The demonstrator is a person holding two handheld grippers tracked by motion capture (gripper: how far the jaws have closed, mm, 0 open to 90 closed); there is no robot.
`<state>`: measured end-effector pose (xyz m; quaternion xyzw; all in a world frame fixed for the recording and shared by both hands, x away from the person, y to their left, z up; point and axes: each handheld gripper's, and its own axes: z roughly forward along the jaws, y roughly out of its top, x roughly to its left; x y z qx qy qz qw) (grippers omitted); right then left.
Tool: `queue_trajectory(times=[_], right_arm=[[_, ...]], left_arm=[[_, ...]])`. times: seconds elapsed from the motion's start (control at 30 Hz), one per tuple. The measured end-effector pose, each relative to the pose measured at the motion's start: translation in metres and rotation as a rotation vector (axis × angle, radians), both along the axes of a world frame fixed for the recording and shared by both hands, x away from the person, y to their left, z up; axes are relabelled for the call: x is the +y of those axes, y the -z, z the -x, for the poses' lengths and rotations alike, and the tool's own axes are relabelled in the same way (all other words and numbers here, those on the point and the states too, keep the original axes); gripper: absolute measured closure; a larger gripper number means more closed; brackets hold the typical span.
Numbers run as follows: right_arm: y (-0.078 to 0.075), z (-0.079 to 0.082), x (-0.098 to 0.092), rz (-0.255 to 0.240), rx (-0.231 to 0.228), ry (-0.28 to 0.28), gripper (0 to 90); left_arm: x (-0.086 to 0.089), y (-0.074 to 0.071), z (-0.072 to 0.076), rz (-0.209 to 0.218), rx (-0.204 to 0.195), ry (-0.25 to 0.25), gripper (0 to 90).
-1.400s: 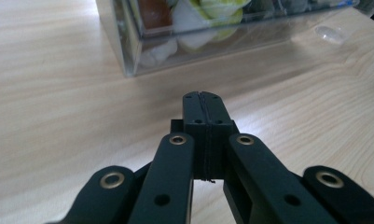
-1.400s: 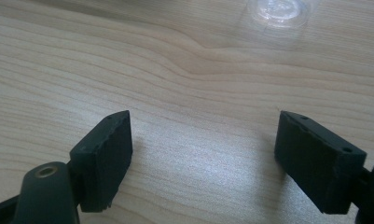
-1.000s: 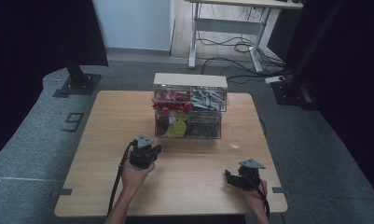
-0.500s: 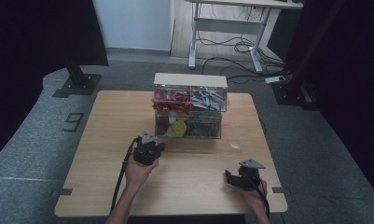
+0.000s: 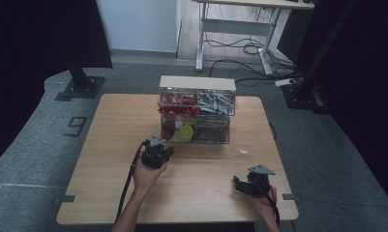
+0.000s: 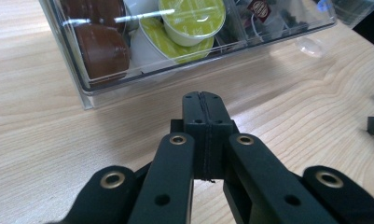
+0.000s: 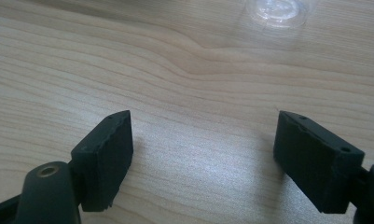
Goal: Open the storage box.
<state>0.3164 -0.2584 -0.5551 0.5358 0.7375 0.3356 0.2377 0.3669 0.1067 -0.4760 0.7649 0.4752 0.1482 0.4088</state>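
A clear plastic drawer organizer point(image 5: 196, 111) stands mid-table, with red items and grey pieces in its upper drawers. Its lower left drawer point(image 6: 105, 86) holds brown pods point(image 6: 103, 51) and yellow-green pods point(image 6: 191, 18). My left gripper point(image 5: 167, 151) hovers just in front of that drawer, pointing at it. Its jaws are pressed together with nothing between them point(image 6: 204, 100). My right gripper point(image 5: 237, 184) rests low near the table's front right. Its jaws stand wide apart over bare wood point(image 7: 203, 133).
A small clear plastic cup point(image 5: 244, 148) sits on the table right of the organizer, ahead of the right gripper point(image 7: 278, 9). The wooden table point(image 5: 109, 159) has open surface on the left and between the two hands. Desk legs and cables lie beyond the far edge.
My left gripper has edged slightly forward and right, toward the organizer's lower left drawer. The right gripper has stayed where it was.
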Motion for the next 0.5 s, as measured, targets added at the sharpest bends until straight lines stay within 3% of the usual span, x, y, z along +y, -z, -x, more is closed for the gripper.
queue_trajectory(times=[0.5], right_arm=[[0.000,0.000,0.000,0.000,0.000,0.001,20.2]], left_arm=[[-0.005,0.014,-0.020,0.009,0.032,-0.016,90.0]])
